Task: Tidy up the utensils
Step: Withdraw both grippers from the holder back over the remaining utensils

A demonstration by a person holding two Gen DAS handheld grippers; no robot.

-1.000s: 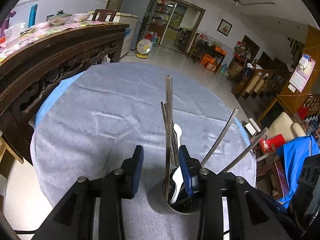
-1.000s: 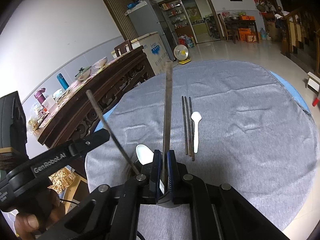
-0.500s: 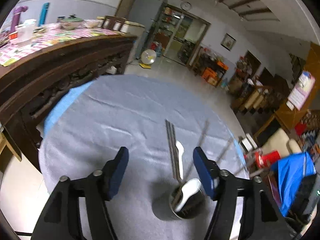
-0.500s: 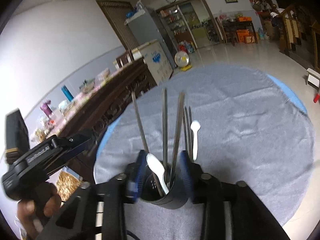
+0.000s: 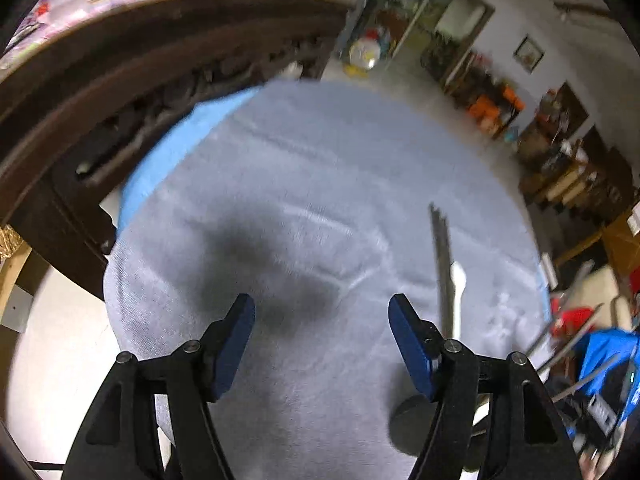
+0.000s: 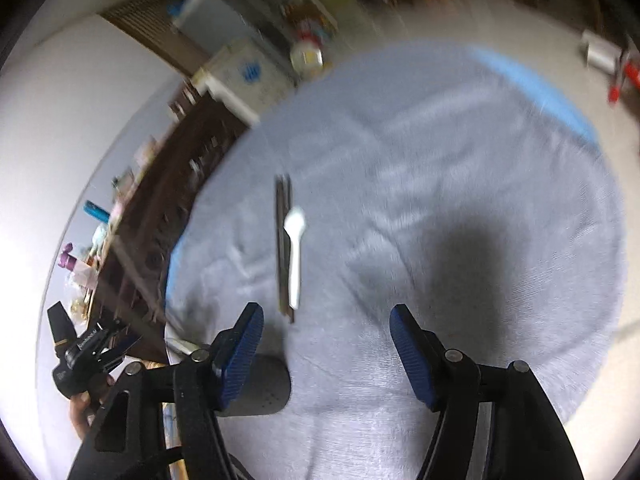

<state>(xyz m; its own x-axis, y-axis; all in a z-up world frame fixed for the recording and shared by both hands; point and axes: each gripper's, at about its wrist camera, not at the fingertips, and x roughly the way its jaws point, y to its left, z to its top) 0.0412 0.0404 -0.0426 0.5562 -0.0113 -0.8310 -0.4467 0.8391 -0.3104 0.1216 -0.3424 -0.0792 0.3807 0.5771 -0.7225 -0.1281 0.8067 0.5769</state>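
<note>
A: What does the left hand-held gripper (image 5: pixel 322 338) have between its blue pads (image 5: pixel 236 344)?

B: Nothing. The jaws stand wide apart over bare grey cloth (image 5: pixel 320 184), which covers the round worktop (image 5: pixel 160 176). A dark shadow lies on the cloth just ahead of them.

A: And the utensils?

B: A white spoon (image 5: pixel 457 292) lies flat on the cloth to the right, just beside dark chopsticks (image 5: pixel 440 256); the blur hides how many. Low on the right, partly behind the right finger, sits a dark round holder (image 5: pixel 408 420).

A: Anything beyond the cloth?

B: A dark carved wooden sideboard (image 5: pixel 120 92) at upper left, blurred.
</note>
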